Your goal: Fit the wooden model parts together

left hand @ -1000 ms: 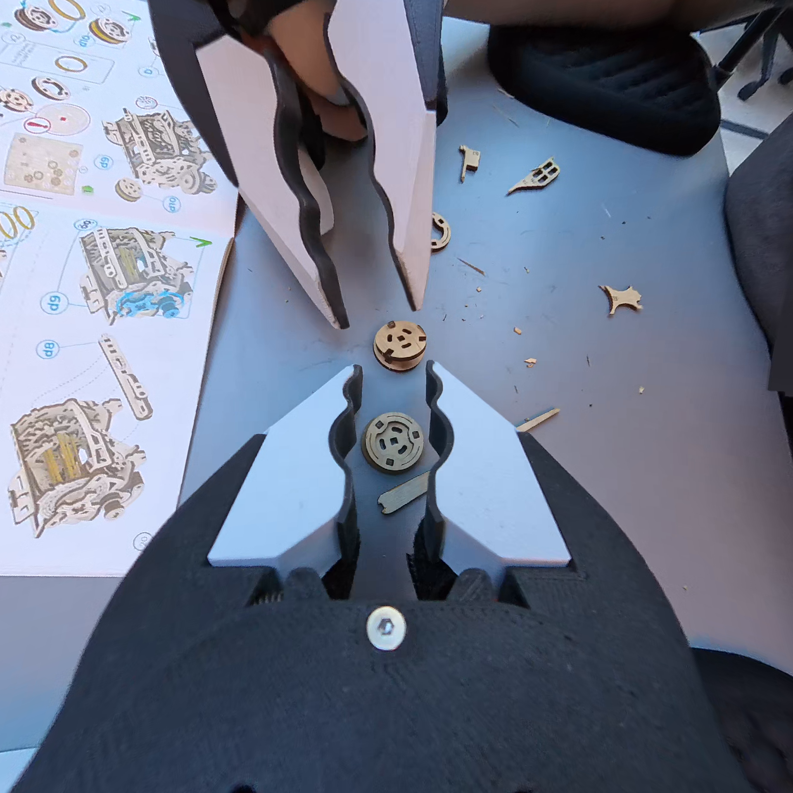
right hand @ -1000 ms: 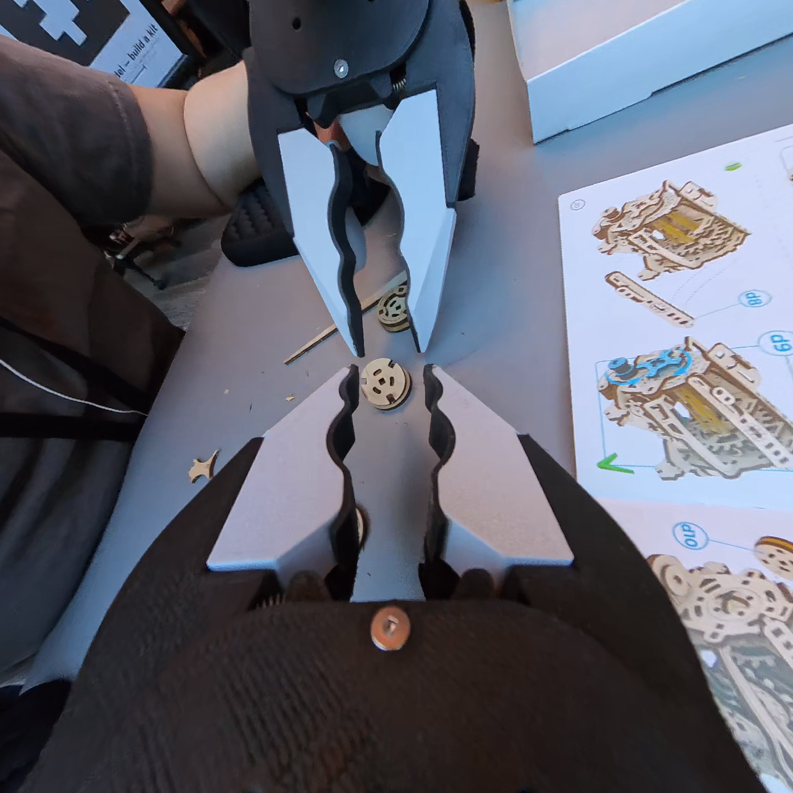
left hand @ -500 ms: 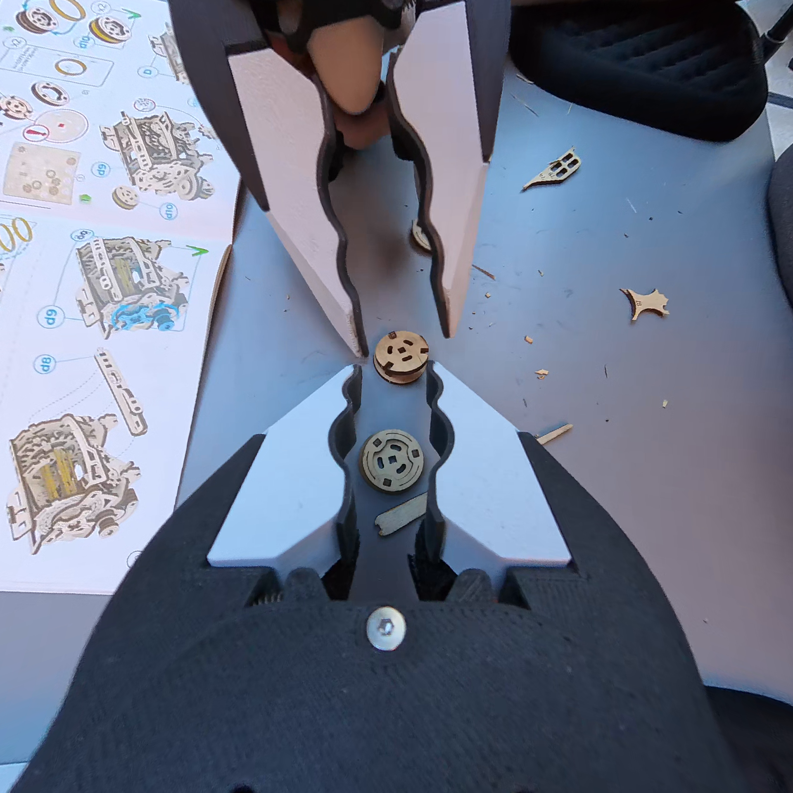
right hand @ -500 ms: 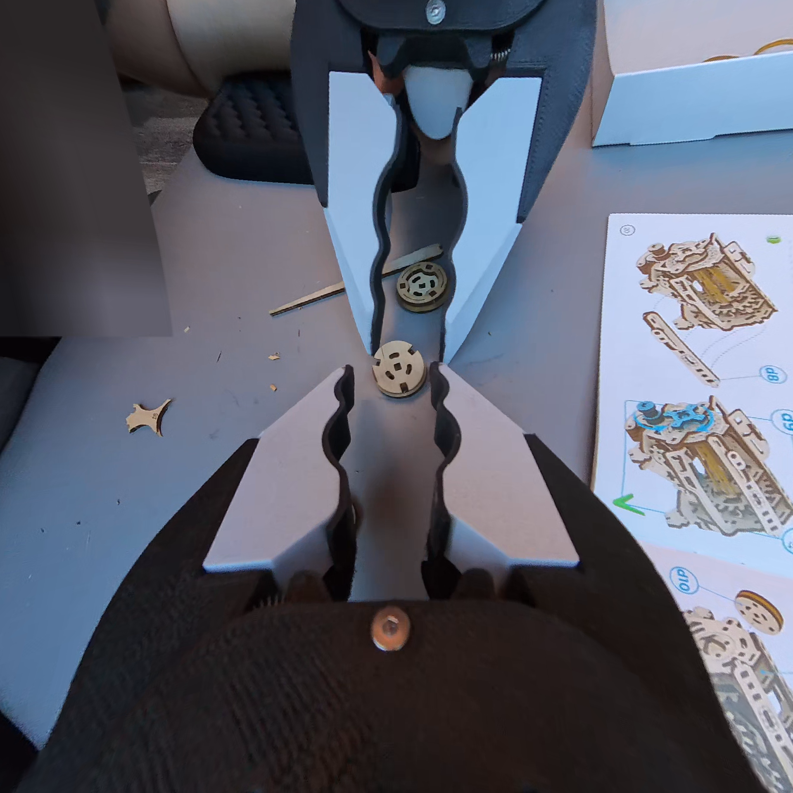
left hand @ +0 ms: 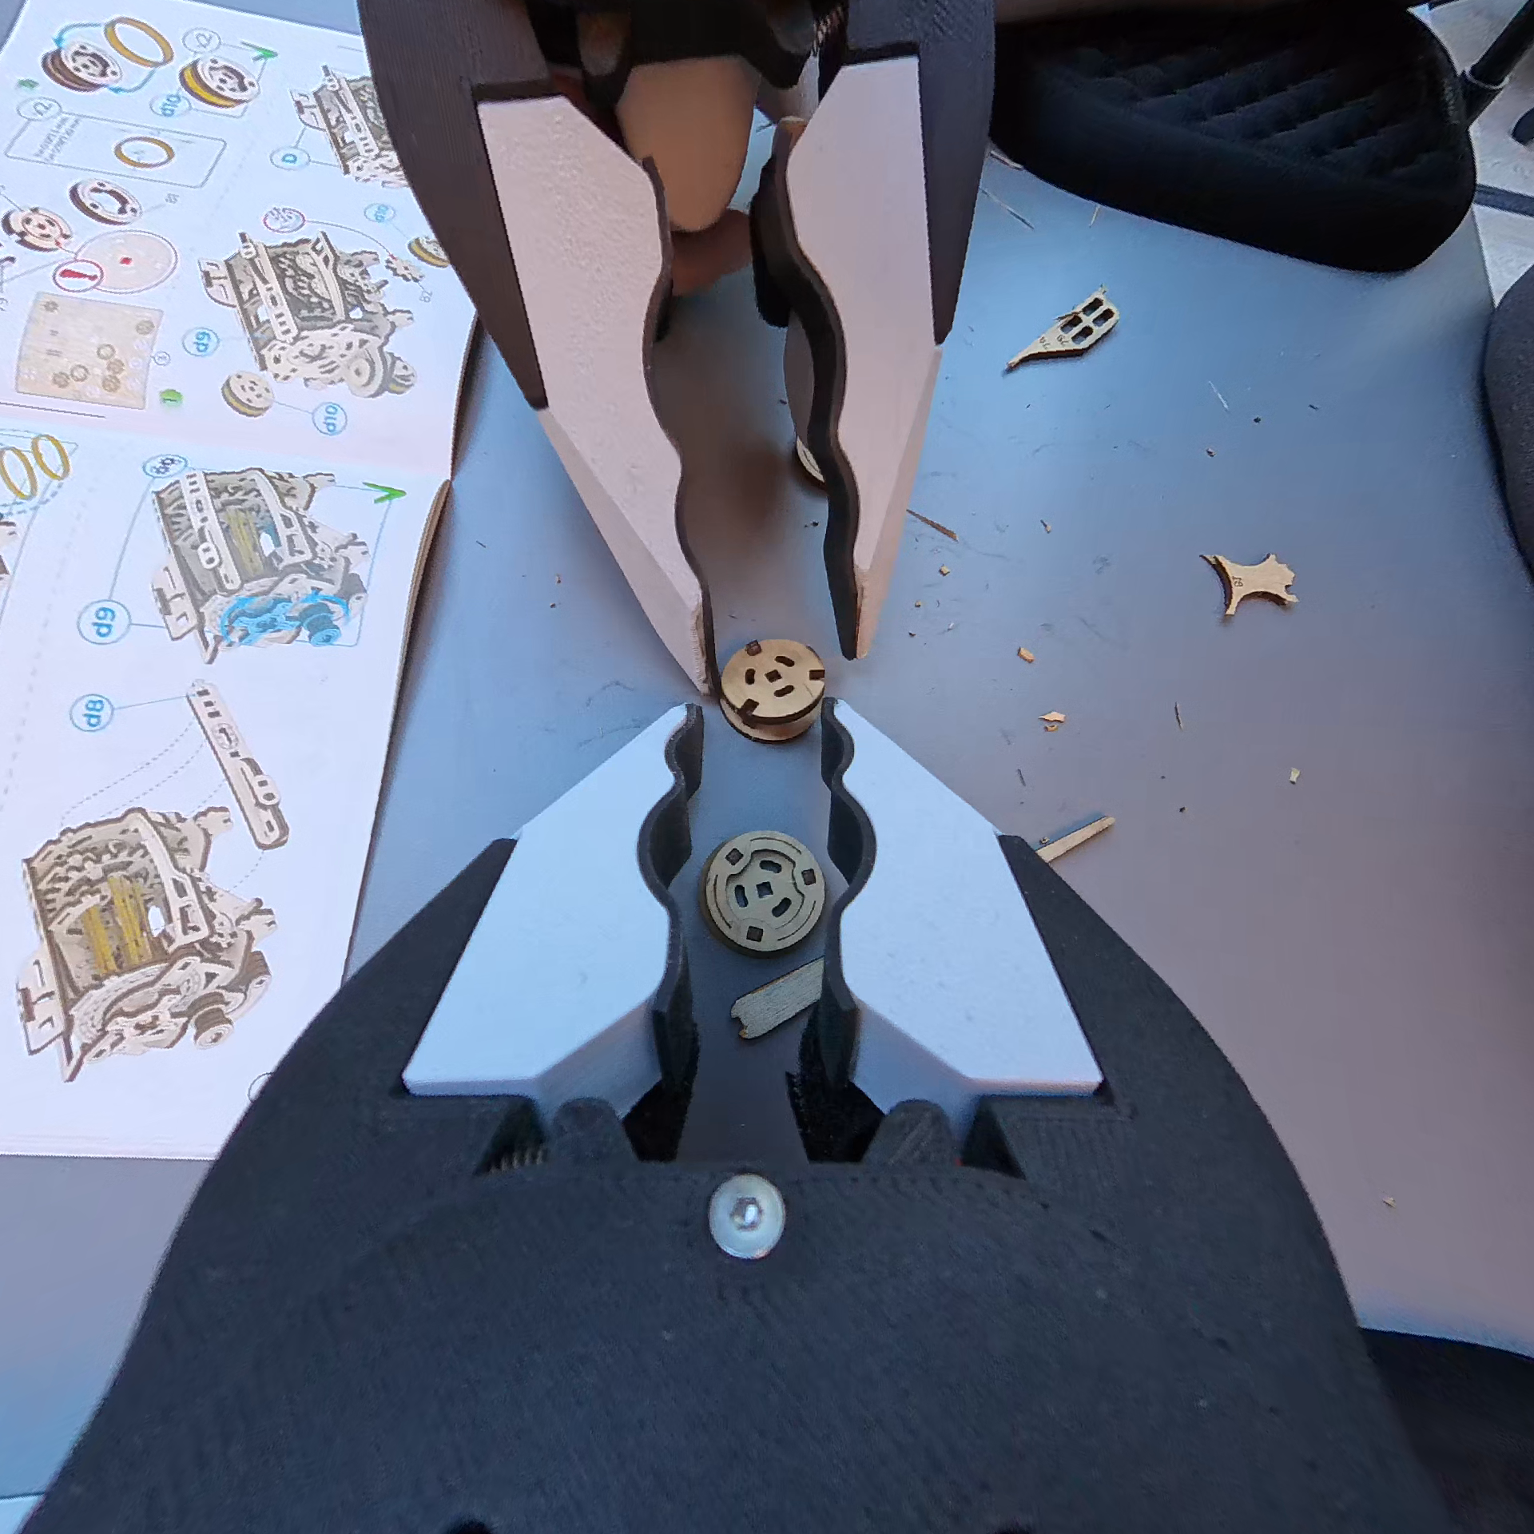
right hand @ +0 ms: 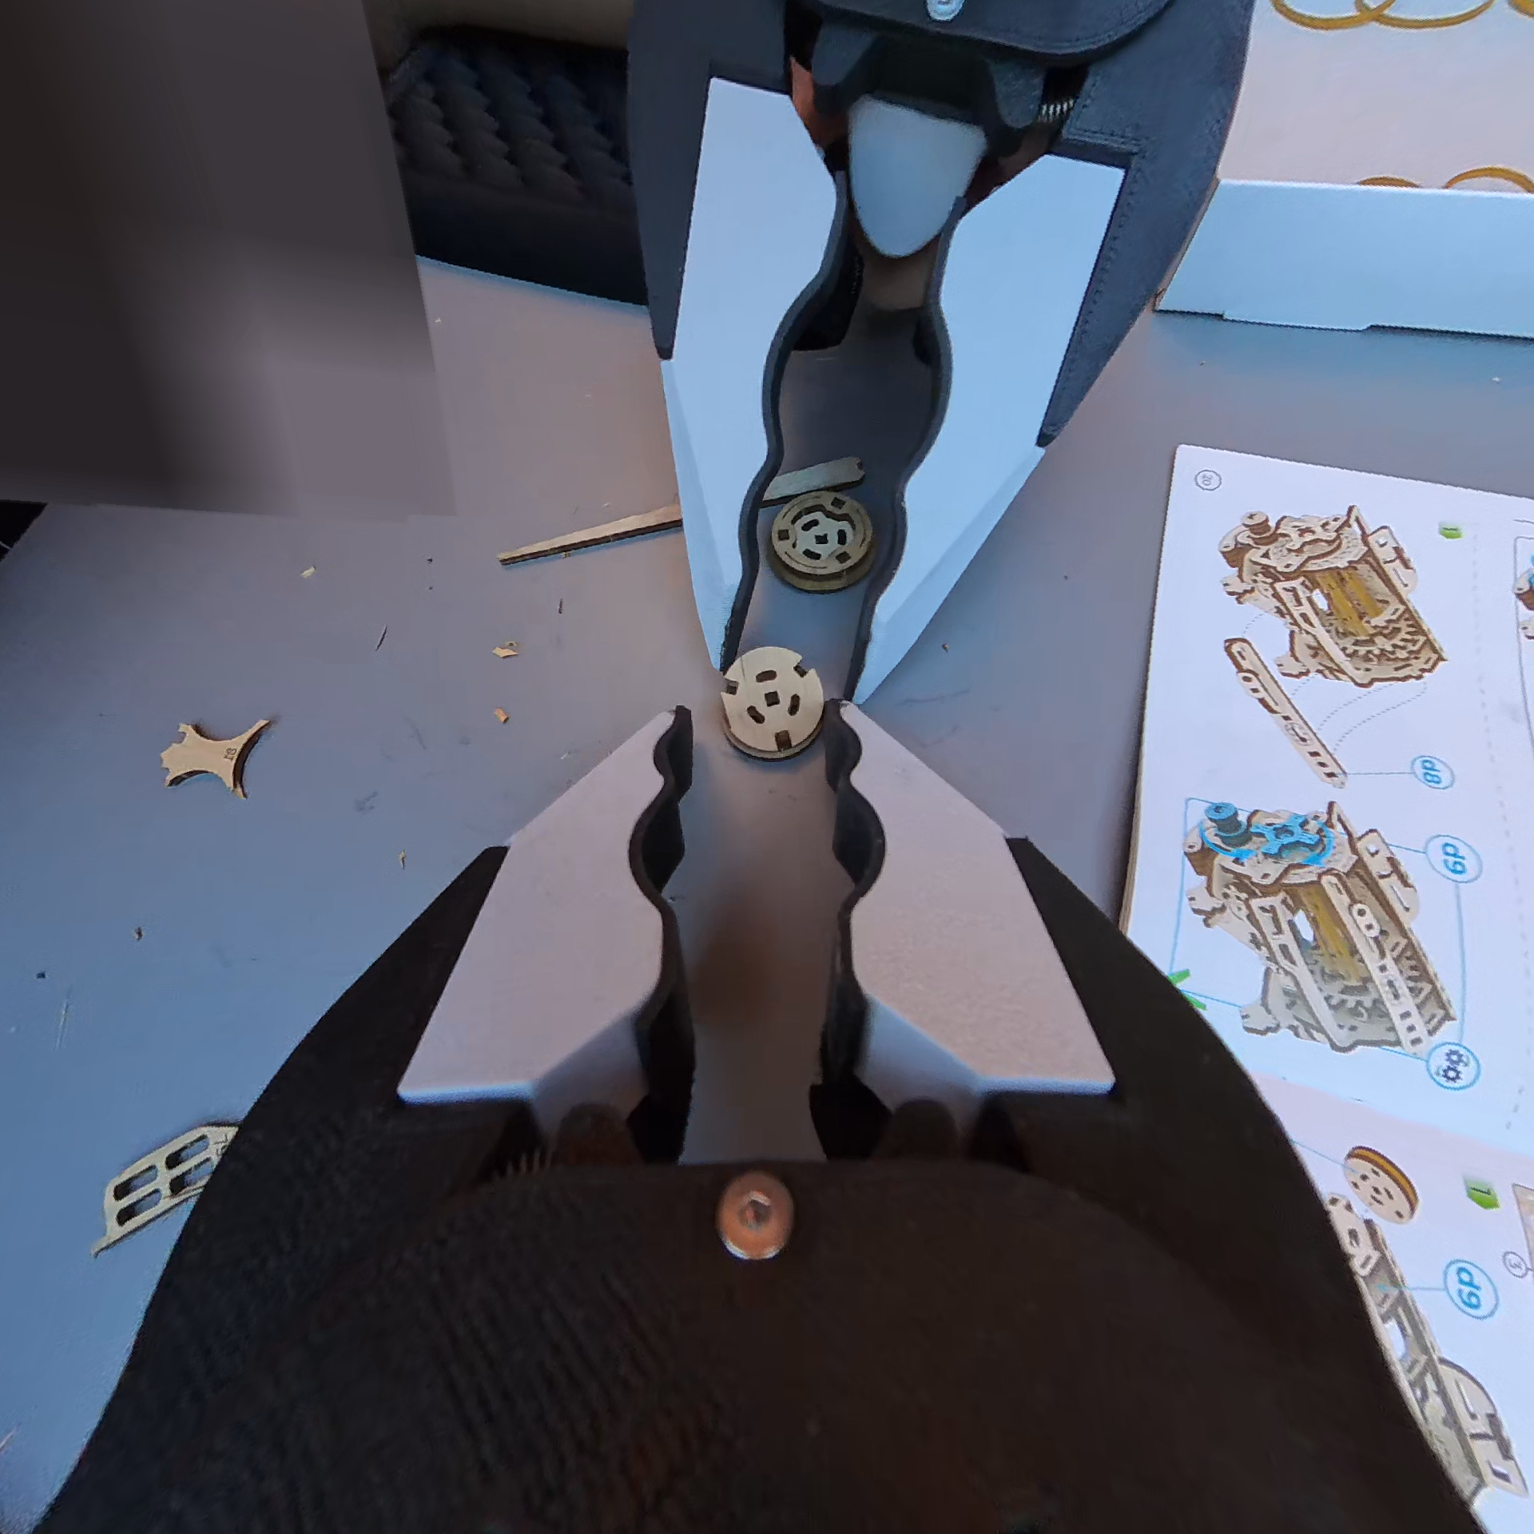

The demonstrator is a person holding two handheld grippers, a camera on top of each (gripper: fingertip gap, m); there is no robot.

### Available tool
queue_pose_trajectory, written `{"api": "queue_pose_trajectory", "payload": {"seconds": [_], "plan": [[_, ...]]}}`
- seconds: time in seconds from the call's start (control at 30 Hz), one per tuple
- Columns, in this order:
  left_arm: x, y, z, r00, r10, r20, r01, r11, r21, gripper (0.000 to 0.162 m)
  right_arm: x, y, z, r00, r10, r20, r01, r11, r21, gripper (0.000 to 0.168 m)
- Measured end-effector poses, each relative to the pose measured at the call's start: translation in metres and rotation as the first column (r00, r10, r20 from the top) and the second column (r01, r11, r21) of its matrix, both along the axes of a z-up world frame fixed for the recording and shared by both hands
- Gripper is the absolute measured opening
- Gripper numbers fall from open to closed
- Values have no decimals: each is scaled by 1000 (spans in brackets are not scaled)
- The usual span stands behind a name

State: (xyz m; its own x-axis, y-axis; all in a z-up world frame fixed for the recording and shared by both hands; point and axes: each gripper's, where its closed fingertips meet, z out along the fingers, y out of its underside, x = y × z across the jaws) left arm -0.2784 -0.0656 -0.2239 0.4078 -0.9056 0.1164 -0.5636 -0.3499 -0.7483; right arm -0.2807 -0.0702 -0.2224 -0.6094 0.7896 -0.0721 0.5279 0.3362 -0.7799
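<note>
A thick light wooden disc [left hand: 772, 689] with slots lies flat on the grey table [left hand: 1162, 955]. My left gripper [left hand: 759, 712] is open, its tips at the disc's near edge. My right gripper [left hand: 776, 660] comes from the opposite side, open, its tips at the disc's far edge. The four tips box the disc in; I cannot tell whether any touches it. A darker flat slotted disc [left hand: 764, 892] and a short wooden strip [left hand: 776, 1004] lie between my left gripper's fingers. The right wrist view shows the light disc [right hand: 772, 701], my right gripper [right hand: 757, 714], my left gripper [right hand: 788, 672] and the dark disc [right hand: 820, 539].
An open instruction sheet [left hand: 207, 539] lies along one side of the table and also shows in the right wrist view [right hand: 1345, 747]. A white box [right hand: 1370, 249] stands behind it. Wooden offcuts [left hand: 1249, 581], a thin stick [right hand: 589, 535] and chips are scattered. A black cushion [left hand: 1228, 124] sits at the table edge. Only a small space, under 4 cm, lies between the two pairs of fingers. The dark disc [right hand: 820, 539] sits 4 cm or so from the ends of my left fingers. It is also in sight in the left wrist view [left hand: 764, 877].
Both grippers have moved toward each other and now meet tip to tip around the light disc. The right gripper swung to face the left one squarely. The discs have not moved.
</note>
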Motion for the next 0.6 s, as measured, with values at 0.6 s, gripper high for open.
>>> {"api": "queue_pose_trajectory", "payload": {"seconds": [0.6], "plan": [[3,1,12,998,-9,59,7,1000,29,31,7,-6,12,980,127,-152,-101,980,169,9]]}}
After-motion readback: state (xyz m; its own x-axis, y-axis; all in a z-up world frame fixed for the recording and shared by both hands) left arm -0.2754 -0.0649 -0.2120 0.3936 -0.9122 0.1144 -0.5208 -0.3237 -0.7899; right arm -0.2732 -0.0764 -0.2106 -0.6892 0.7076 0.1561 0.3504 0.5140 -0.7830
